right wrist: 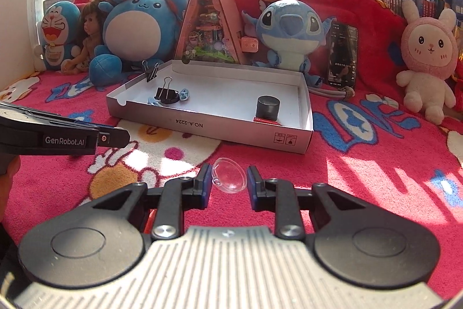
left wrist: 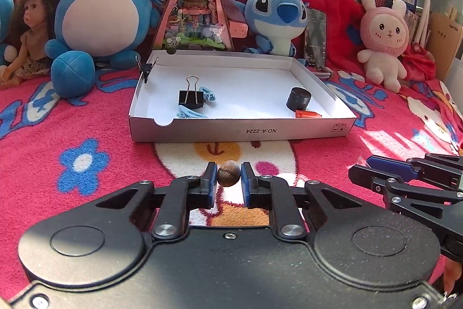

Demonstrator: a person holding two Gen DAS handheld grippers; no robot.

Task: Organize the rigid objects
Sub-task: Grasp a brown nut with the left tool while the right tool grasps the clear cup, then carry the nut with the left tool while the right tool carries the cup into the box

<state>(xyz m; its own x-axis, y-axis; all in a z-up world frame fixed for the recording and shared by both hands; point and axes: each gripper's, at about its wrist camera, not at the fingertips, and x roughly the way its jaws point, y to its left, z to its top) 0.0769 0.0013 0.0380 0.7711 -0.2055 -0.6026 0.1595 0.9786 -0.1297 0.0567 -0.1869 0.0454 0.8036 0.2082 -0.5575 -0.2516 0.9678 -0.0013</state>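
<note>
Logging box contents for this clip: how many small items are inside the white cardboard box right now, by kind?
Black binder clips: 2, one lying inside, one clipped on the box's left wall
Light blue hair clips: 2
Dark round cylinder: 1
Orange cone-shaped piece: 1
Total: 6

The cardboard tray [left wrist: 240, 132] lies on the blanket [left wrist: 72, 135]. Inside it, a binder clip [left wrist: 191, 97] sits toward the tray's left, a cylindrical weight [left wrist: 299, 98] toward its right. Behind the tray stand plush toys; before it lie a nut [left wrist: 228, 177] and a clear dome [right wrist: 229, 176].
</note>
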